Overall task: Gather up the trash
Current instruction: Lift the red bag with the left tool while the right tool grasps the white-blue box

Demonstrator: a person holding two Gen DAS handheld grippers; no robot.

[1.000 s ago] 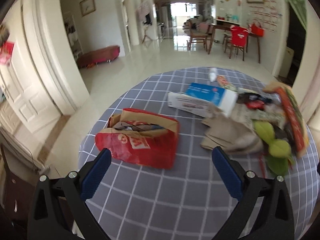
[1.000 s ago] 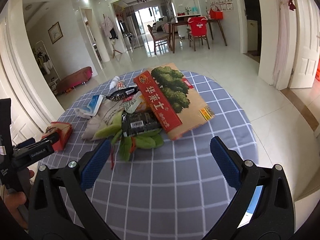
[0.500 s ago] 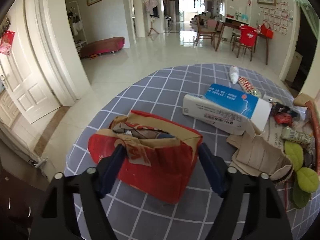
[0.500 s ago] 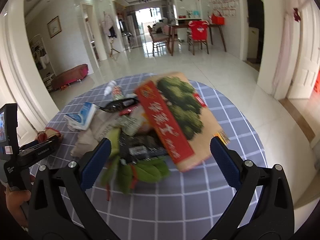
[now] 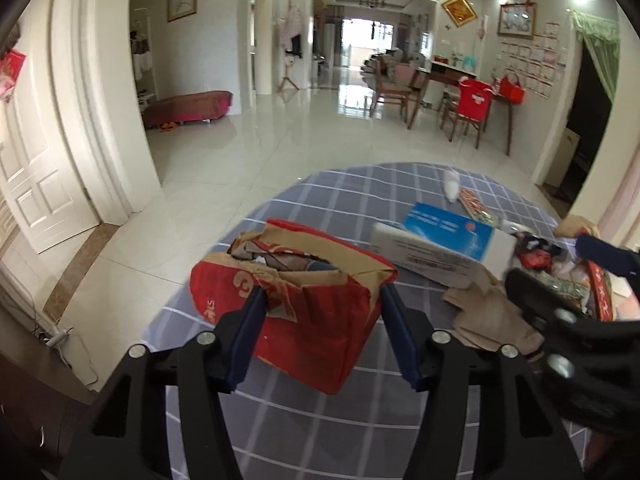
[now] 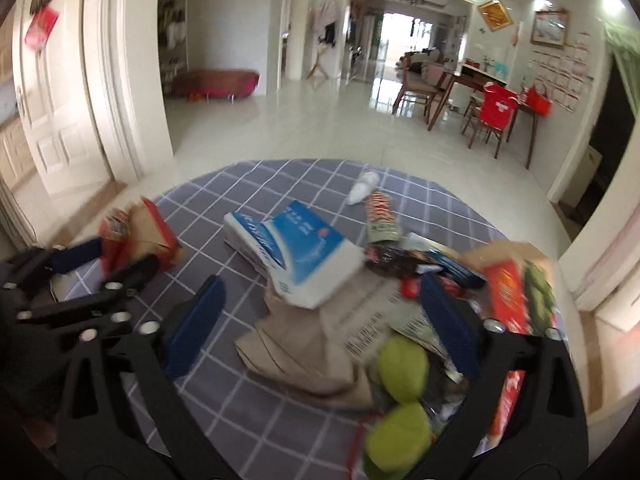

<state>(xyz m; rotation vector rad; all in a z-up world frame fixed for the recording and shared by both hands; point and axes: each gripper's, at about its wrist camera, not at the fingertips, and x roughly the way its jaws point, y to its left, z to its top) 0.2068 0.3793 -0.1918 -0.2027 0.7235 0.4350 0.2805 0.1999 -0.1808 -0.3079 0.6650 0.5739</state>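
Note:
A torn red paper bag point(image 5: 320, 328) stands on the grey checked tablecloth point(image 5: 340, 200). My left gripper point(image 5: 323, 292) straddles its near corner; the jaws are closing and both pads lie against the bag's sides. The right wrist view shows that gripper point(image 6: 128, 254) and bag point(image 6: 156, 224) blurred at the left. My right gripper point(image 6: 320, 284) hangs wide above the trash pile, its jaws just starting to close. Crumpled brown paper point(image 6: 304, 344) and a blue-and-white tissue pack point(image 6: 304, 256) lie between its fingers, untouched. The right gripper point(image 5: 546, 258) also shows in the left wrist view.
Green pods point(image 6: 400, 364), a brown carton with a red stripe point(image 6: 508, 296), a snack wrapper point(image 6: 382, 216) and a small white bottle point(image 6: 362, 188) lie on the round table. Tiled floor drops away beyond its edge. Chairs and a dining table point(image 5: 460, 92) stand far back.
My left gripper moved forward to the red bag and its jaws narrowed around it. My right gripper swung left across the pile, from the carton to the brown paper and tissue pack.

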